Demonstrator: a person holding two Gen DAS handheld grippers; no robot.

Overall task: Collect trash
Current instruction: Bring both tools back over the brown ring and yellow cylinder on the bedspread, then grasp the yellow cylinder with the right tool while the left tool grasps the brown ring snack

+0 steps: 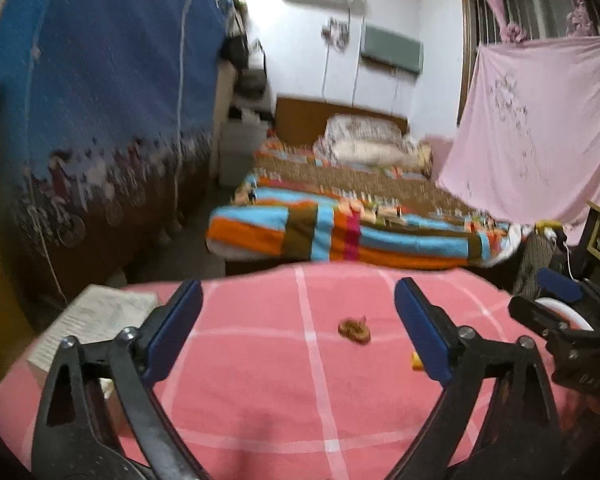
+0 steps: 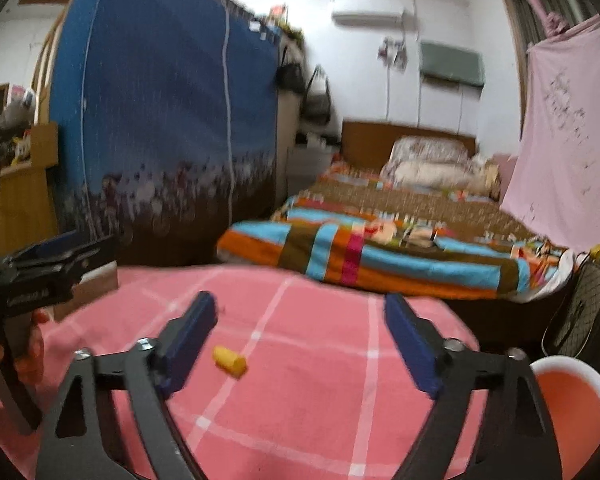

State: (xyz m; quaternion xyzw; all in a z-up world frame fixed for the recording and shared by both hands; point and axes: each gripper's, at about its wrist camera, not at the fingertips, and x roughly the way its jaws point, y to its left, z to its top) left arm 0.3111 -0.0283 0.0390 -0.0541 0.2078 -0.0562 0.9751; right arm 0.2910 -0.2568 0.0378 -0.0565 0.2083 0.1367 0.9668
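Note:
A brown crumpled scrap lies on the pink checked tablecloth, ahead of my left gripper, which is open with nothing between its blue pads. A small yellow piece peeks out beside its right finger. In the right wrist view the same yellow piece lies just inside the left finger of my right gripper, which is open and touches nothing. Each gripper shows in the other's view: the right gripper at the right edge, the left gripper at the left edge.
A white-rimmed bowl with a pink inside stands on the table's right. An open book lies at its left corner. Beyond the table are a bed with a striped blanket, a blue fabric wardrobe and a hanging pink sheet.

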